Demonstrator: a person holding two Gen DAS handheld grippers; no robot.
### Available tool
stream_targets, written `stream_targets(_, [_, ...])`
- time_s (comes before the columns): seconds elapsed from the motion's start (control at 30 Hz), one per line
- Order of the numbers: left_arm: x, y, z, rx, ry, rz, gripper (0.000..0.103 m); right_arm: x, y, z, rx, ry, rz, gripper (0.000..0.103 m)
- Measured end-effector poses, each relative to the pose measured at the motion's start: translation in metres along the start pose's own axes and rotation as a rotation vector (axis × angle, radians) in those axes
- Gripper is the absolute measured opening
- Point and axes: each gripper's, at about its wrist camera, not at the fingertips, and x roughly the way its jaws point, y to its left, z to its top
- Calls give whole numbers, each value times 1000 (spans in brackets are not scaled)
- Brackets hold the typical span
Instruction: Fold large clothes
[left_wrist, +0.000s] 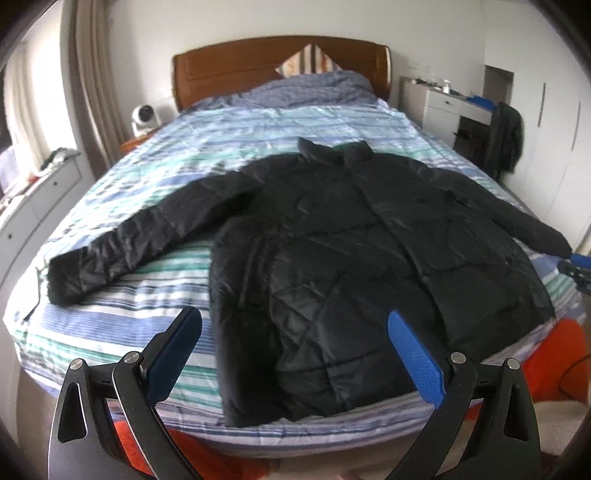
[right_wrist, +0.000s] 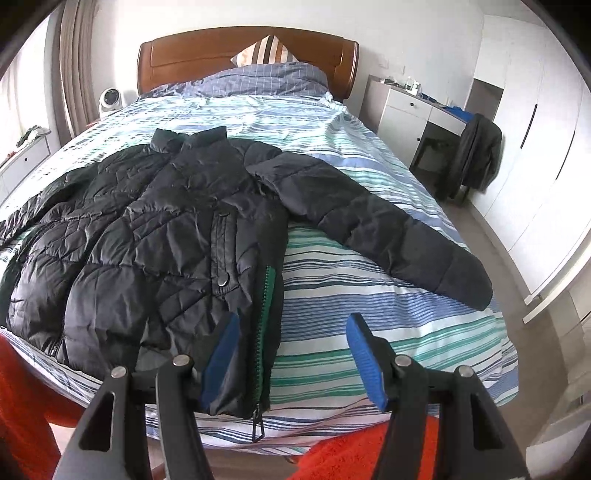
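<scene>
A black quilted puffer jacket lies flat on the striped bed, collar toward the headboard, both sleeves spread out. My left gripper is open and empty, hovering over the jacket's lower left hem at the foot of the bed. In the right wrist view the same jacket shows its right sleeve and a green-lined zipper edge. My right gripper is open and empty, above the jacket's lower right hem corner. The right gripper's tip also shows in the left wrist view beside the sleeve cuff.
A wooden headboard with pillows stands at the far end. A small fan sits on the left nightstand. A white desk and a chair with a dark jacket stand to the right. An orange rug lies at the foot.
</scene>
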Motion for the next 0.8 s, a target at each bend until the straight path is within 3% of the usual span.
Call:
stream_targets(0.23, [3,-1,3,-28,48,-43,101,2,-7,1,17,-2,-55,66])
stream_targets(0.57, [12,-1,-3,-61,110,-19,101,6,-18,1,42,-5,-71,66])
stream_targets(0.8, [5,-12,0,17,90,17,101,14,-40,0,107,7,-86,66])
